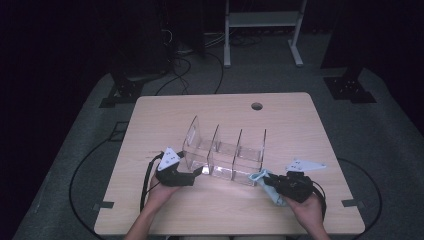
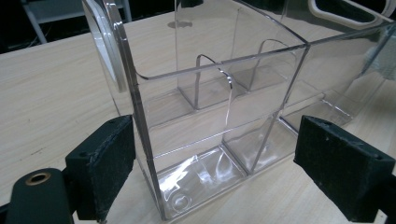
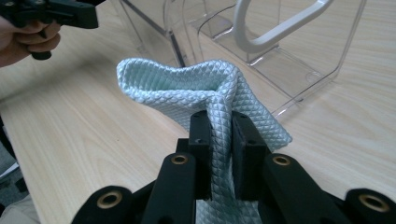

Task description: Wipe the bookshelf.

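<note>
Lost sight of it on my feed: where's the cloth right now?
The light blue cloth is pinched in the right gripper, at the table's near right, just beside the clear organizer's right end.

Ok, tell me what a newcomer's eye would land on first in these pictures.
First, the clear acrylic organizer standing mid-table, its upright dividers catching the light. Next, the pale blue textured cloth pinched in the right tool near the organizer's right end. Then the left tool, its pads spread wide around the organizer's near corner without pressing on it.
</note>
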`<state>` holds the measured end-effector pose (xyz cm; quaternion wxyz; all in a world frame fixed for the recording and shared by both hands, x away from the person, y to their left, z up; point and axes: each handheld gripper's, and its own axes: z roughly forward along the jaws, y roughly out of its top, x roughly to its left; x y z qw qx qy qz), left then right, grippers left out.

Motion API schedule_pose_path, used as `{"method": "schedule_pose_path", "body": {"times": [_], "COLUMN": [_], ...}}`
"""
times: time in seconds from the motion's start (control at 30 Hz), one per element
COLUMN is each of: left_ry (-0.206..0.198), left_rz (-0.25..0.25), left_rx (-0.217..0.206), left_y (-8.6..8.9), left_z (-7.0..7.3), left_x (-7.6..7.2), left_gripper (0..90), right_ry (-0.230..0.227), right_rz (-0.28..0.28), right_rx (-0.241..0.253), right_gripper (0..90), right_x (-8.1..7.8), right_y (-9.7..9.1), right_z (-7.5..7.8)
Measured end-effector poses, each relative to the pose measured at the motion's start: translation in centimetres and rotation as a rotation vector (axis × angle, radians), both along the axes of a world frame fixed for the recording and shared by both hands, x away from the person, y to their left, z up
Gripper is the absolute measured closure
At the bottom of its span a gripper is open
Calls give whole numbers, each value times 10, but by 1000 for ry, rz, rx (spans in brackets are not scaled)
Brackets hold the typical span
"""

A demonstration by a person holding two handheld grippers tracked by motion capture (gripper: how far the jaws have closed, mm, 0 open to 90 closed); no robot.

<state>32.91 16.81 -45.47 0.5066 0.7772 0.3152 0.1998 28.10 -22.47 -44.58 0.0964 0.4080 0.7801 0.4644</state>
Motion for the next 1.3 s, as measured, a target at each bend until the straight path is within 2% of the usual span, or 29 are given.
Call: {"method": "schedule_pose_path", "body": {"times": [0.23,0.37,0.77,0.9,1.07,1.3], "left_ry": [-6,-18,-26,-39,-48,-48], "left_rz": [-23,-42,-124,-112,-97,-124], "left_rx": [5,13,34,39,2,-22], "left_y": [-6,-13,-34,-31,-24,-25], "left_z": [0,-2,-2,0,6,15], "left_x": [-5,-12,-22,-17,-7,11], "left_gripper": [117,117,122,122,116,118], "right_ry": [-4,-8,-6,-4,-15,-10], "right_rz": [-26,-63,-136,-138,-134,-127], "right_rx": [-5,-4,26,32,32,45], "right_gripper": [798,798,798,798,797,798], "right_x": [5,9,8,8,6,6], "right_y": [-8,-17,-42,-44,-42,-42], "right_z": [0,0,-1,-1,0,-1]}}
